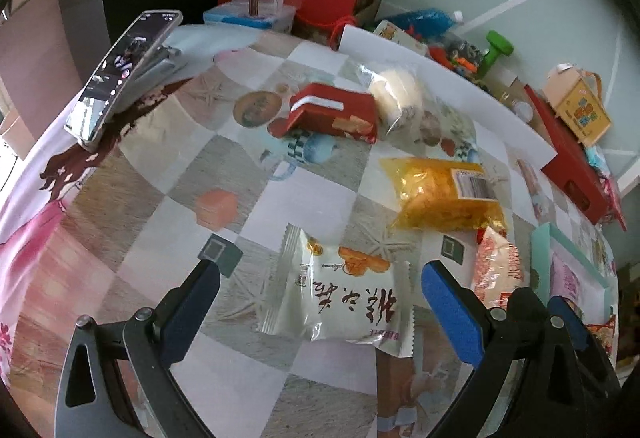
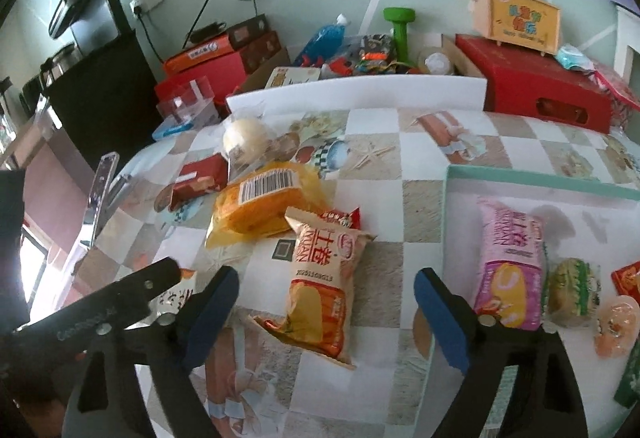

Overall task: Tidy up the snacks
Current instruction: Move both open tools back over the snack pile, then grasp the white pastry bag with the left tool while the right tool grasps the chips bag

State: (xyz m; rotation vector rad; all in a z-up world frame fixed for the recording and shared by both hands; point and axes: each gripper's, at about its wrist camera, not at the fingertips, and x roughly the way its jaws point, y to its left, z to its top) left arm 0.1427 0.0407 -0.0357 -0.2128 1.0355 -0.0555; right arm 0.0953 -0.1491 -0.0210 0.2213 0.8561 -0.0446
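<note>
L hand-held gripper (image 1: 320,308) is spread wide, nothing held; white snack pack (image 1: 336,300) lies flat on the tabletop (image 1: 224,197) between its blue pads (image 1: 452,314), w/ gaps both sides. R hand-held gripper (image 2: 326,312) also wide open and empty, straddling an orange-and-cream snack bag (image 2: 320,286) w/o touching it. That bag's top end overlaps a yellow bag w/ barcode label (image 2: 260,205); a small red-white packet (image 2: 340,217) pokes out just behind it. Further back: red box (image 2: 198,179), and a clear bag w/ a pale round bun (image 2: 244,137). Right of the R gripper, a teal-rimmed tray (image 2: 540,177) holds a pink snack bag (image 2: 510,262), a green-wrapped piece (image 2: 572,290) and a peach-coloured item (image 2: 616,322). A phone on a stand (image 1: 124,73) sits at the tabletop's far left.
</note>
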